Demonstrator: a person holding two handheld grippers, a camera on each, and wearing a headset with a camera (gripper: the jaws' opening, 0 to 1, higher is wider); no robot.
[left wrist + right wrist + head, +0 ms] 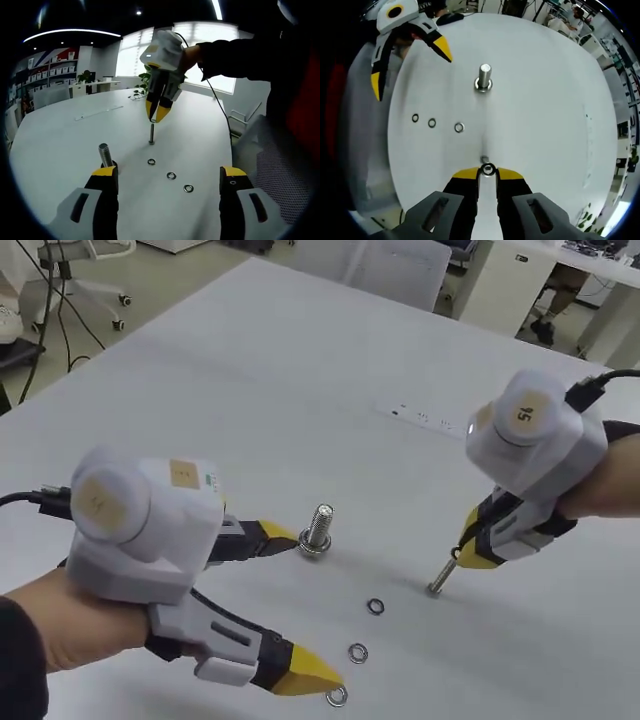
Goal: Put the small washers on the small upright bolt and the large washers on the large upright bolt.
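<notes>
The large upright bolt (pixel 319 528) (pixel 104 154) (pixel 484 77) stands mid-table with a washer around its foot. The small upright bolt (pixel 438 583) (pixel 151 134) stands to its right. My right gripper (pixel 463 558) (pixel 488 172) hangs just over the small bolt's top, shut on a small washer (pixel 488 170); it also appears as the other gripper (pixel 158 111) in the left gripper view. Three loose washers (pixel 375 607) (pixel 357 652) (pixel 337 696) lie in a row on the table. My left gripper (pixel 303 606) (pixel 169 173) is open, one jaw beside the large bolt and the other near the closest washer.
A white power strip (pixel 425 421) lies farther back on the white table (pixel 250 390). Office chairs and cabinets stand beyond the table's far edge. A person's sleeve (pixel 235 50) holds the right gripper.
</notes>
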